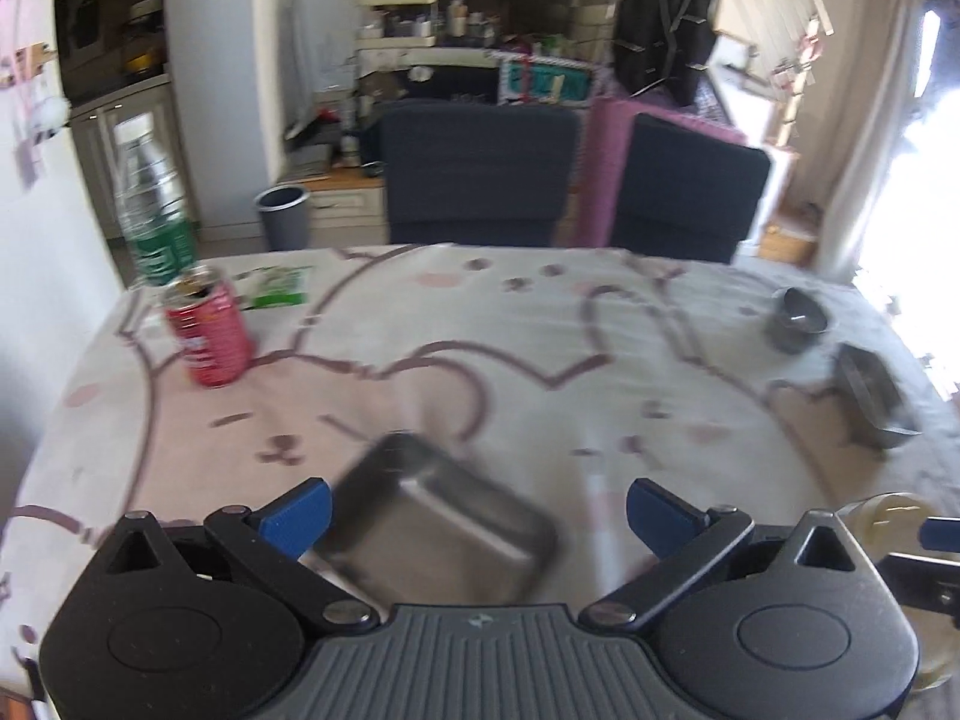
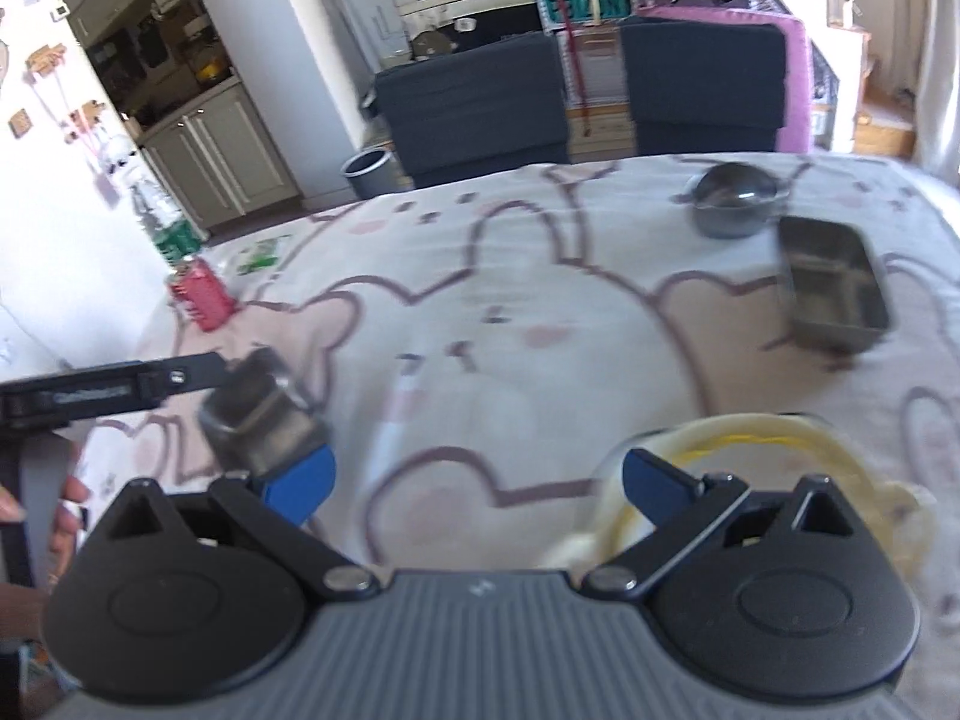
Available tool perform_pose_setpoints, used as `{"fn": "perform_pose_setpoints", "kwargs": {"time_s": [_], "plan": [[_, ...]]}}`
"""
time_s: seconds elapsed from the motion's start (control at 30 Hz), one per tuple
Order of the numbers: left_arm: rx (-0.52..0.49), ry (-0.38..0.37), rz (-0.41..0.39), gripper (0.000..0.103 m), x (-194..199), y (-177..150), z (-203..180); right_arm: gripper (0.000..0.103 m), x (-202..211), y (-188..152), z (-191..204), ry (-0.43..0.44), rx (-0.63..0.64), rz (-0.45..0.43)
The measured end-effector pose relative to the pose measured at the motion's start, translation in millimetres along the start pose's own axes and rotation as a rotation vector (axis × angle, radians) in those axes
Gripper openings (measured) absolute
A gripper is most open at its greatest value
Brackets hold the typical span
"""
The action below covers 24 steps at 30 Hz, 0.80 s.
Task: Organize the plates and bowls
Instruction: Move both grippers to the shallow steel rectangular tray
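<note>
My left gripper (image 1: 480, 516) is open wide above a square steel dish (image 1: 438, 534) that lies on the tablecloth between its blue pads; neither pad presses on it. In the right wrist view the same square steel dish (image 2: 258, 414) sits at the left under the left gripper (image 2: 120, 387). My right gripper (image 2: 477, 483) is open and holds nothing. A cream bowl (image 2: 750, 444) sits just beyond its right finger. A dark round bowl (image 2: 732, 198) and a rectangular steel tray (image 2: 834, 282) stand at the far right of the table.
A red can (image 1: 210, 330), a water bottle (image 1: 153, 210) and a green packet (image 1: 276, 288) stand at the far left. Two dark chairs (image 1: 480, 174) face the far edge of the table (image 1: 480, 348). A person's hand (image 2: 66, 516) shows at the lower left.
</note>
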<state>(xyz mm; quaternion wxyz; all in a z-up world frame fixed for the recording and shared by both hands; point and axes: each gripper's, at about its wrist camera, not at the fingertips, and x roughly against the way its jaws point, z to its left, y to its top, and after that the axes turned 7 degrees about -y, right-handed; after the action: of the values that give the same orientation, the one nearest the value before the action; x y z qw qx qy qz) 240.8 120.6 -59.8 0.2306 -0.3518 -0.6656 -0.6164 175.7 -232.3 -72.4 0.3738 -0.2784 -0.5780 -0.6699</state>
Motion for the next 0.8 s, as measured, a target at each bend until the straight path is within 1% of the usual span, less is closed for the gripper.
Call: {"fn": "perform_pose_setpoints", "kwargs": {"time_s": [0.07,0.2,0.3,0.43,0.5,0.6,0.8], "plan": [[0.003,0.04,0.021,0.103,-8.4,-0.9,16.2,0.103,-11.9,1.5,21.6,0.02,0.0,0.01],[0.037,0.091,0.068,0.103,-29.5,-3.3,47.6,0.103,-40.1,2.2,59.7,0.06,-0.02,0.039],[0.044,0.123,0.105,0.103,-46.1,-5.9,62.2,0.103,-63.8,1.7,79.0,0.081,-0.052,0.079],[0.038,0.15,0.145,0.103,-64.6,-8.3,72.5,0.103,-92.5,2.8,98.7,0.081,-0.09,0.124],[0.033,0.158,0.157,0.103,-73.6,-8.4,75.8,0.103,-105.3,2.2,105.8,0.078,-0.103,0.143],[0.032,0.17,0.168,0.103,-83.2,-8.8,79.4,0.103,-126.3,0.5,118.0,0.053,-0.088,0.171],[0.029,0.2,0.185,0.103,-96.8,-10.3,86.9,0.103,-157.0,-6.1,132.0,-0.012,-0.015,0.228]]}}
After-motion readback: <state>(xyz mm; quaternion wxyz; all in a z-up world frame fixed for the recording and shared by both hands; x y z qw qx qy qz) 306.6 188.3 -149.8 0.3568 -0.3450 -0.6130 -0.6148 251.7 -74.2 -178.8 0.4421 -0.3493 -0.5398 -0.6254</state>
